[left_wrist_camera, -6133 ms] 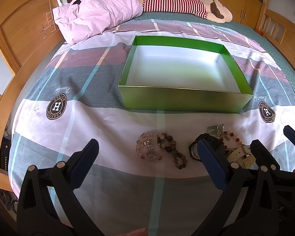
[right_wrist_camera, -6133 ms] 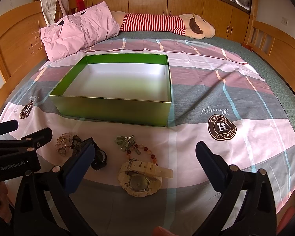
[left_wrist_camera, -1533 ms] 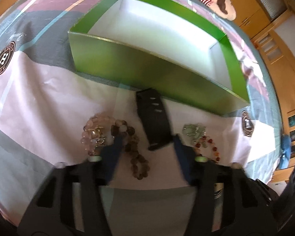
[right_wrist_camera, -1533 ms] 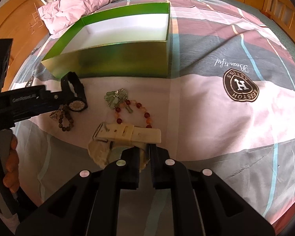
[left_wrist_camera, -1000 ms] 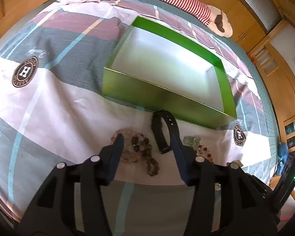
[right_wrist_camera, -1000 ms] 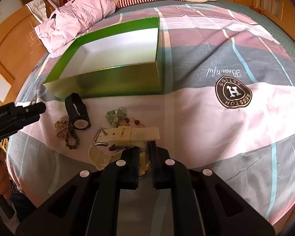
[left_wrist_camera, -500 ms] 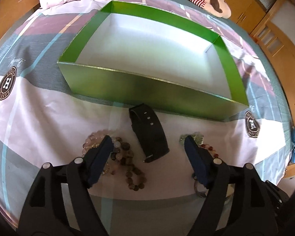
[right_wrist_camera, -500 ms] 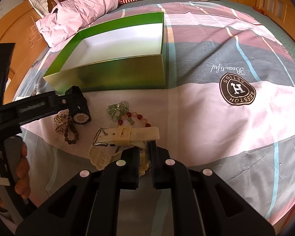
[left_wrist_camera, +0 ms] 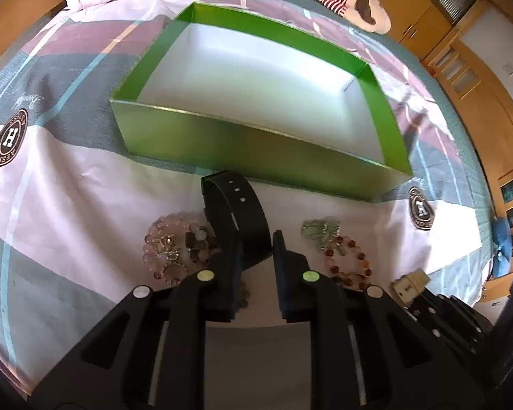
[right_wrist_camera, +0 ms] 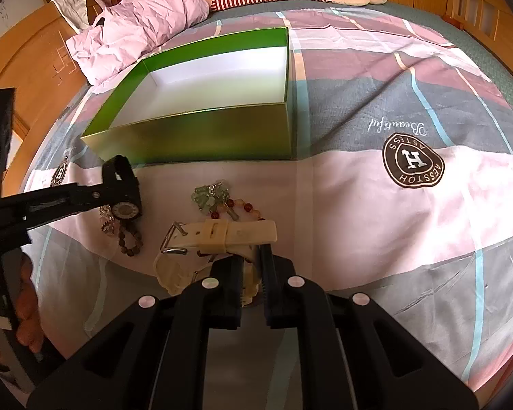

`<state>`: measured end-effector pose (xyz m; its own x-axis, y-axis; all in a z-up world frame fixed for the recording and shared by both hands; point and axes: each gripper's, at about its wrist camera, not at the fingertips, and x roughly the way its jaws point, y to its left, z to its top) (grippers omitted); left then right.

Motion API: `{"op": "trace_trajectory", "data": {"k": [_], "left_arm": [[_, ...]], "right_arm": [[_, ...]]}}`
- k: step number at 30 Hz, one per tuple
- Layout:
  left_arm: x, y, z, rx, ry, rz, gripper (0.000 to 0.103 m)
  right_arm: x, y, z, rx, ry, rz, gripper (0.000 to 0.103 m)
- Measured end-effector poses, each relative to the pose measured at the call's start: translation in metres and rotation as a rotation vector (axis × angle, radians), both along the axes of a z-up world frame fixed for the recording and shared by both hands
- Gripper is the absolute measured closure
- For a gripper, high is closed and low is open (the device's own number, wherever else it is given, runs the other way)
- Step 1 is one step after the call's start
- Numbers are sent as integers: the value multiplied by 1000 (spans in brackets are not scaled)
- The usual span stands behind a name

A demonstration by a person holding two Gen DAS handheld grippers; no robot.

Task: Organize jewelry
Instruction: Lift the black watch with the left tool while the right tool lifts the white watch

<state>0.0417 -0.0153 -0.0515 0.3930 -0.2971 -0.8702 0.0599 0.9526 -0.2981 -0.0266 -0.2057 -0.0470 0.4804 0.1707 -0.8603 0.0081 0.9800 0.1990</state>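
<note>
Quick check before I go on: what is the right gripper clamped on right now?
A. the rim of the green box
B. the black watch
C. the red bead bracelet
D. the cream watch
D. In the right wrist view the right gripper has its jaws closed on the cream watch, whose strap sticks out just ahead of the fingers; the black watch sits in the left gripper instead.

A home bedroom is indicated by a wooden-framed bed [right_wrist_camera: 34, 78], crumpled pink pillow [right_wrist_camera: 136, 24], patchwork bedsheet [right_wrist_camera: 393, 102] and wooden wardrobes [left_wrist_camera: 410, 17].
</note>
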Motion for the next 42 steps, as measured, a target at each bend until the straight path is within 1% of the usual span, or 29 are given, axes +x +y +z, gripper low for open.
{"op": "trace_trajectory", "data": {"k": [2, 6, 11, 13, 17, 20, 22, 23, 24, 29, 31, 32, 33, 34, 35, 36, 37, 38, 39, 42], "left_arm": [[-4, 3, 8, 15, -24, 3, 91], [-10, 9, 23, 31, -64, 5, 91], [-8, 14, 19, 21, -42, 8, 90], [-6, 17, 14, 4, -26, 17, 89], [-1, 21, 7, -32, -16, 41, 74], [8, 19, 1, -43, -10, 57, 73], [17, 15, -3, -66, -2, 44, 73], [22, 11, -7, -64, 1, 34, 73], [24, 8, -9, -50, 3, 31, 73], [34, -12, -34, 105, 44, 8, 71], [37, -16, -47, 125, 70, 3, 71], [37, -18, -49, 137, 70, 3, 71], [37, -20, -49, 153, 60, 2, 76], [36, -22, -48, 175, 54, 2, 83], [35, -23, -46, 190, 57, -3, 96], [34, -22, -45, 174, 63, -5, 97], [32, -20, -43, 141, 75, -2, 97], [31, -18, -41, 131, 79, 1, 97], [29, -17, -37, 132, 74, 2, 97], [20, -15, -14, 120, 19, -4, 97]], "right_arm": [[0, 1, 1, 2, -3, -1, 94], [1, 3, 1, 4, -8, 2, 94], [3, 7, 0, 1, -6, 9, 94], [3, 8, 0, 0, -5, 8, 94], [3, 8, 0, 0, -5, 7, 94], [3, 7, -1, -3, -2, 5, 94], [3, 6, -1, -3, -2, 3, 94], [3, 5, -1, -3, -3, 1, 94], [3, 4, -1, -3, -3, 0, 94], [2, 2, -2, -3, 1, -6, 94], [2, 1, -3, -3, 6, -6, 94], [2, 1, -3, -3, 8, -6, 94], [3, 2, -3, -3, 9, -6, 94], [3, 2, -3, -3, 10, -6, 94], [3, 3, -3, -3, 11, -4, 94], [4, 3, -3, -4, 12, -3, 94], [4, 4, -3, -6, 11, -2, 94], [5, 4, -3, -7, 10, -1, 94], [5, 5, -2, -10, 8, -2, 94], [6, 5, 3, -12, -7, -5, 94]]}}
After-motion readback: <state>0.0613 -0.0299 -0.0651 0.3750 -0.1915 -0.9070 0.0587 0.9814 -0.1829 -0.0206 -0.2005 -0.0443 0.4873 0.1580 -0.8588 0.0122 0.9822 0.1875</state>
